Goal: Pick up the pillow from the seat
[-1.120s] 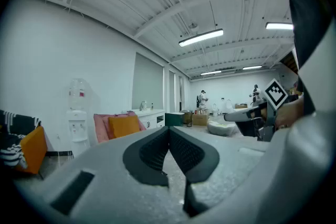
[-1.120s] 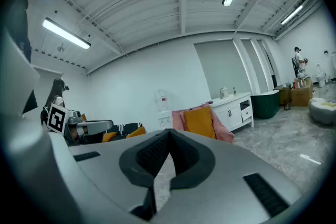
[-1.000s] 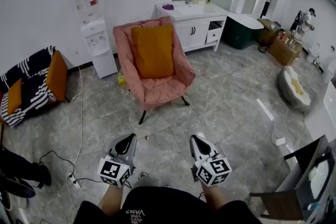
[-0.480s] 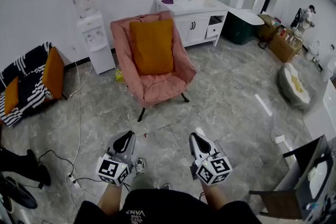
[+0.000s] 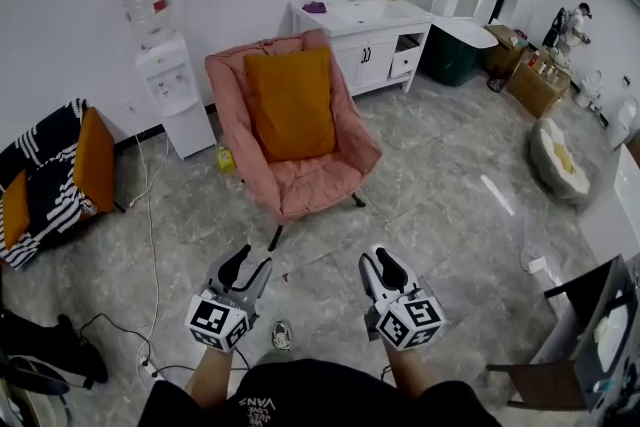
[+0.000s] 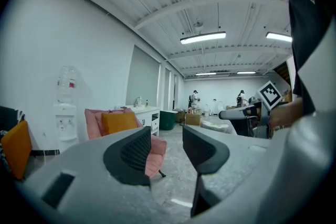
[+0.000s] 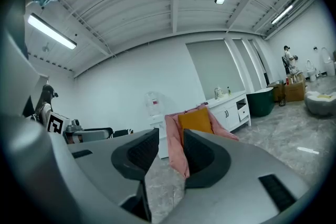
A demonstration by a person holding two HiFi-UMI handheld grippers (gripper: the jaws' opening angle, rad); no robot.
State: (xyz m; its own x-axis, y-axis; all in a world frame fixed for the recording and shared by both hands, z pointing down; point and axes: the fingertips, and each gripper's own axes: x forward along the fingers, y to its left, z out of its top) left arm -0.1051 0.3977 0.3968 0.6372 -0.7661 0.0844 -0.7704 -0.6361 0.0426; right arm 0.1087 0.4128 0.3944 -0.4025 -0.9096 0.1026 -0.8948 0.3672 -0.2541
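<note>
An orange pillow (image 5: 292, 105) leans upright against the back of a pink armchair (image 5: 312, 183) in the middle of the room, a couple of steps ahead of me. My left gripper (image 5: 241, 266) and right gripper (image 5: 384, 266) are held low, side by side, well short of the chair. Both pairs of jaws are opening, with nothing between them. The left gripper view looks past its gripper (image 6: 166, 140) to the pillow (image 6: 119, 122) far off. In the right gripper view the pillow (image 7: 195, 120) sits above its gripper (image 7: 170, 147).
A water dispenser (image 5: 165, 80) stands left of the chair, a white sink cabinet (image 5: 365, 33) behind it. At far left is a striped seat with orange cushions (image 5: 55, 177). Cables (image 5: 150, 215) trail over the grey floor. A dark desk (image 5: 585, 335) stands at lower right.
I have stepped closer to the armchair, which now sits lower in the head view. Both grippers' jaws have parted from shut.
</note>
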